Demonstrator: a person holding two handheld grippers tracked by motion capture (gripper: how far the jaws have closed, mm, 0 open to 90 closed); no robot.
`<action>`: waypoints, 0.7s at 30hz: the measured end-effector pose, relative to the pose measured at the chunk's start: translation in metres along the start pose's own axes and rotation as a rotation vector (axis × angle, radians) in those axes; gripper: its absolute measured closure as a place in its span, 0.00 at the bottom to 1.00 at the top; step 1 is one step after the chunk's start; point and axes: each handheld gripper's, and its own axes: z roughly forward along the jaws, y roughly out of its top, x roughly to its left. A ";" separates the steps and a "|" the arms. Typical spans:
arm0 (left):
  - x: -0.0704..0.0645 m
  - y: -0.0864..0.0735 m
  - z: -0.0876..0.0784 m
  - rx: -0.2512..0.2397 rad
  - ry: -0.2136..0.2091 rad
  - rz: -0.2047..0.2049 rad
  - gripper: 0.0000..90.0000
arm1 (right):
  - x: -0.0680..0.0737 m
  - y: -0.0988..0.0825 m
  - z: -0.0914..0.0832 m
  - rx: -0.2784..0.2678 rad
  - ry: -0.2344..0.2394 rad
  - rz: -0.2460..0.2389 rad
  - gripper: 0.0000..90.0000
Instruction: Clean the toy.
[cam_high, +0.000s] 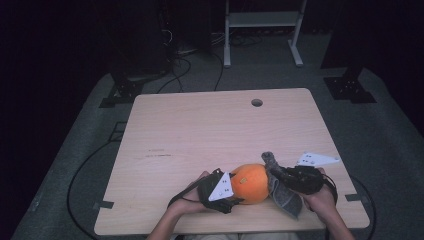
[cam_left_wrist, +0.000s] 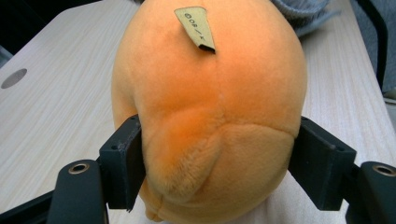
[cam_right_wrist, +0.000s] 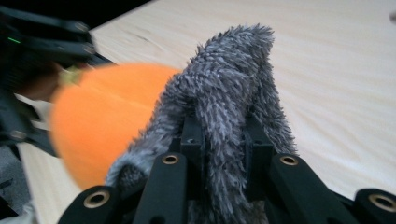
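Both hands come in at the near table (cam_high: 200, 125) edge, each holding a gripper. Left gripper (cam_left_wrist: 219, 163) has its jaws pressed against both sides of the orange plush toy (cam_left_wrist: 210, 107), which lies on the wood near the front edge; a small tan tag (cam_left_wrist: 196, 28) sits on top of it. Right gripper (cam_right_wrist: 224, 144) is pinching the grey furry piece (cam_right_wrist: 229, 93), touching the toy's right side

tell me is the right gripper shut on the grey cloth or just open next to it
Shut on it. In the right gripper view the right gripper has its jaws pinching a bunched fold of the grey cloth, which rises between them.
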 end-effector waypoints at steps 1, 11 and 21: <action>-0.001 0.001 0.000 0.005 0.005 0.007 0.30 | 0.004 0.002 -0.001 -0.007 0.004 -0.009 0.83; 0.001 0.000 0.002 0.000 -0.012 -0.025 0.30 | 0.020 0.011 -0.003 -0.065 0.070 -0.053 0.82; 0.005 -0.002 0.010 -0.048 -0.022 -0.123 0.19 | -0.010 -0.005 0.001 -0.001 0.011 0.040 0.81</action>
